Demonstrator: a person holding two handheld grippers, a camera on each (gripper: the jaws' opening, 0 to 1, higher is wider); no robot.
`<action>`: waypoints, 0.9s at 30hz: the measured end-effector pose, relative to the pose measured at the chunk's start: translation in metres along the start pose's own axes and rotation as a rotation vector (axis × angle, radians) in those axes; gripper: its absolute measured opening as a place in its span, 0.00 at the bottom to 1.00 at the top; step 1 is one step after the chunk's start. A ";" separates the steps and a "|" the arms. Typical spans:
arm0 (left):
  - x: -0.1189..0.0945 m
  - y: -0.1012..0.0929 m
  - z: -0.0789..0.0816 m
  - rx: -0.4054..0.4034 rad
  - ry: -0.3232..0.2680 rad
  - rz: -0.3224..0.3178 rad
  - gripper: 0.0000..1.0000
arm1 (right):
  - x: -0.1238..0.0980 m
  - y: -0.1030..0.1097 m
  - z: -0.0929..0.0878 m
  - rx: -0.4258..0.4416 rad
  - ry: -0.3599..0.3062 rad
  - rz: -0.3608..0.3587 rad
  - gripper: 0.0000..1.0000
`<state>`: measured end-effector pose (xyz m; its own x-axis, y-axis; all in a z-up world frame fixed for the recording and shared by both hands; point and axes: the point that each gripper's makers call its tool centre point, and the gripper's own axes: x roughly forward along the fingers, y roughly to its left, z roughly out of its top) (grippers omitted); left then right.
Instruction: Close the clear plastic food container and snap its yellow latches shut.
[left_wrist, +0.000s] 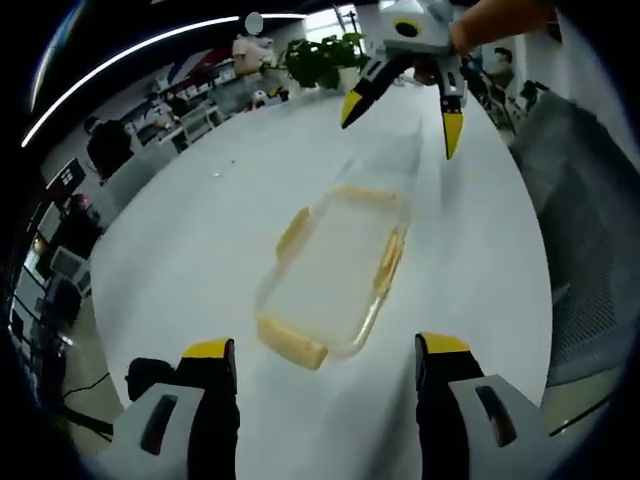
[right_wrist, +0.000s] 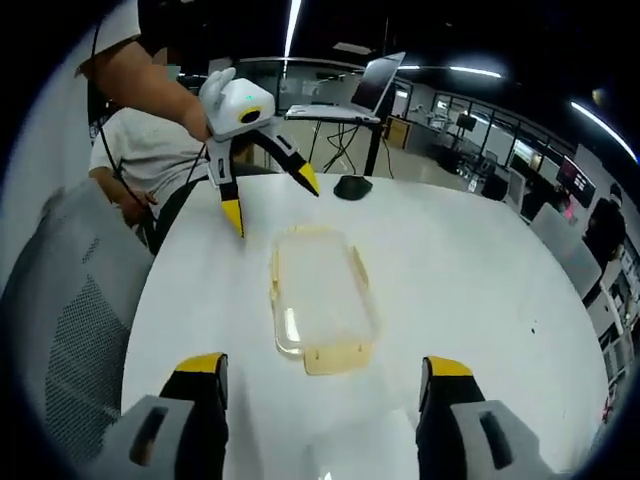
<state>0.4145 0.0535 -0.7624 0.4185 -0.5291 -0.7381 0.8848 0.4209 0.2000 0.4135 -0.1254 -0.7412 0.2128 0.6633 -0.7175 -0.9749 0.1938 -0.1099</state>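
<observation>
Fingers (right_wrist: 198, 375) spread, empty; clear container (right_wrist: 318, 298) lidded, yellow latches (left_wrist: 388, 257) unsnapped.

A big white round table (right_wrist: 470, 270) is seen, and a small black thing (right_wrist: 352, 187) is set on its far side — what it is cannot be told. Behind it, an open laptop (right_wrist: 375, 85) is held up on a thin black stand (right_wrist: 378, 150). A grey mesh chair (right_wrist: 70, 300) is parked just beside the table. A green leafy plant (left_wrist: 322, 58) is seen past the table's far edge. Desks (with dark screens) are lined up further back — long bright lights (left_wrist: 130, 55) are hung above.
</observation>
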 end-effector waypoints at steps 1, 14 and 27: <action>0.001 -0.001 0.000 0.004 -0.003 -0.017 0.70 | 0.001 0.000 -0.002 -0.012 0.013 0.003 0.77; 0.005 0.014 -0.003 0.092 0.020 -0.047 0.69 | 0.023 0.001 -0.007 -0.088 0.103 0.083 0.75; 0.013 0.021 -0.009 0.177 0.072 -0.135 0.64 | 0.039 -0.008 -0.008 -0.120 0.154 0.130 0.72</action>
<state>0.4367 0.0621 -0.7738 0.2842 -0.5152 -0.8086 0.9565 0.2108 0.2019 0.4286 -0.1067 -0.7737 0.0808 0.5570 -0.8266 -0.9963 0.0201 -0.0839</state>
